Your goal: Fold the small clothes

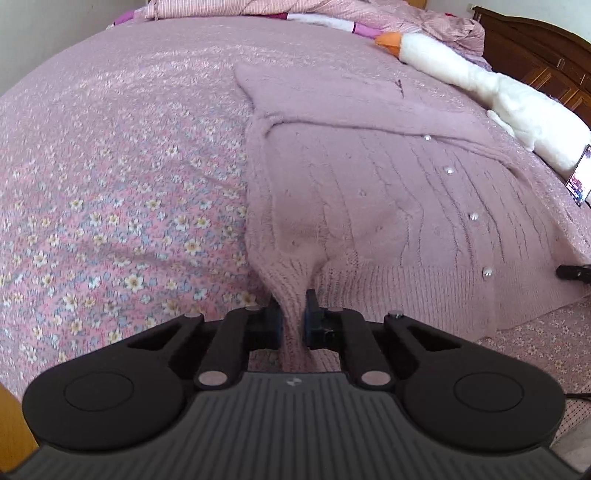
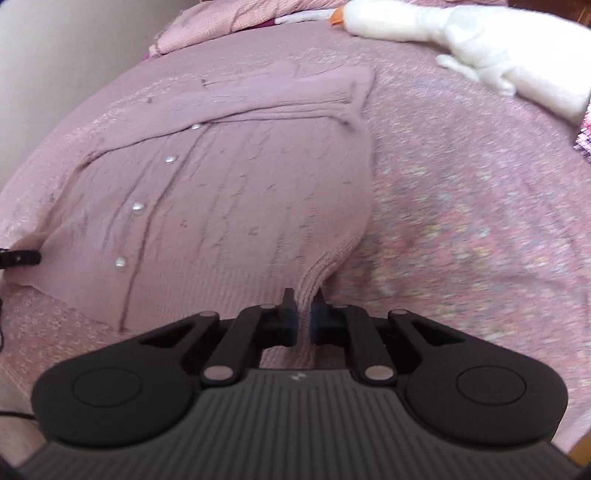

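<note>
Right now the left gripper (image 1: 293, 317) and right gripper (image 2: 303, 319) are each pinching a near hem corner of the pink cardigan (image 1: 369, 192) lying on the bed (image 1: 110, 184), jaws clamped; uneven lifting risks skewing the fold

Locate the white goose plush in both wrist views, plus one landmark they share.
Left wrist: white goose plush lies at the upper right, orange beak pointing left, beyond the pink cardigan.
Right wrist: goose plush runs along the top right edge, beak again pointing left.
Shared landmark: the cardigan's row of pearly buttons, right of centre in the left view, left of centre in the right view.
</note>
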Action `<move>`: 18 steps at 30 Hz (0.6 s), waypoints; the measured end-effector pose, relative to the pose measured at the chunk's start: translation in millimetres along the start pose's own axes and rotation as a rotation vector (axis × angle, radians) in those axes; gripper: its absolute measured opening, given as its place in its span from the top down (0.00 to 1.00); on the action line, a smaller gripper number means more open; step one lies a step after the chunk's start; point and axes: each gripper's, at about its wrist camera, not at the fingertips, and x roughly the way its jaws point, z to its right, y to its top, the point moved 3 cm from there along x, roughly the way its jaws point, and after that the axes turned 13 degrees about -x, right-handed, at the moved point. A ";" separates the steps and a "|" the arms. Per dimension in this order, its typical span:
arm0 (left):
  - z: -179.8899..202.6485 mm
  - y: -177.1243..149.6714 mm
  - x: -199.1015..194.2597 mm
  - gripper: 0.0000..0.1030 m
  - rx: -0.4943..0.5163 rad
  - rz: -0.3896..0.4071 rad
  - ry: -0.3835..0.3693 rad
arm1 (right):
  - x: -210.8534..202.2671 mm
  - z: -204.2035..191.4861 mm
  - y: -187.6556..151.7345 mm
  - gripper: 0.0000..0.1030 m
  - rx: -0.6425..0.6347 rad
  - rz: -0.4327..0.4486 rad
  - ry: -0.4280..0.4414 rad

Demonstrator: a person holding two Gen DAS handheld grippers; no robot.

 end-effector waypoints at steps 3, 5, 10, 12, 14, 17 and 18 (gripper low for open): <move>3.7 -5.8 -0.1 0.86 0.040 -0.003 0.032 | 2.8 3.3 -2.9 0.87 -0.011 -0.036 0.008; 11.3 -6.6 -4.2 0.75 0.098 0.008 0.063 | 3.7 2.8 0.8 0.83 -0.033 -0.029 0.002; 38.6 -12.2 -24.8 0.35 0.310 0.101 0.135 | -16.5 -18.5 1.3 0.46 -0.180 0.035 -0.046; 48.7 -14.2 -30.5 0.31 0.361 0.109 0.129 | -21.5 -30.5 2.8 0.46 -0.247 0.056 -0.031; 59.2 -17.2 -31.4 0.30 0.391 0.093 0.102 | -20.8 -43.0 3.2 0.46 -0.320 0.058 0.000; 74.6 -22.1 -25.7 0.29 0.441 0.065 0.073 | -11.5 -64.2 0.6 0.46 -0.445 0.031 0.026; 79.6 -24.5 -22.2 0.29 0.456 0.052 0.077 | -7.4 -70.8 -1.1 0.46 -0.486 0.017 0.033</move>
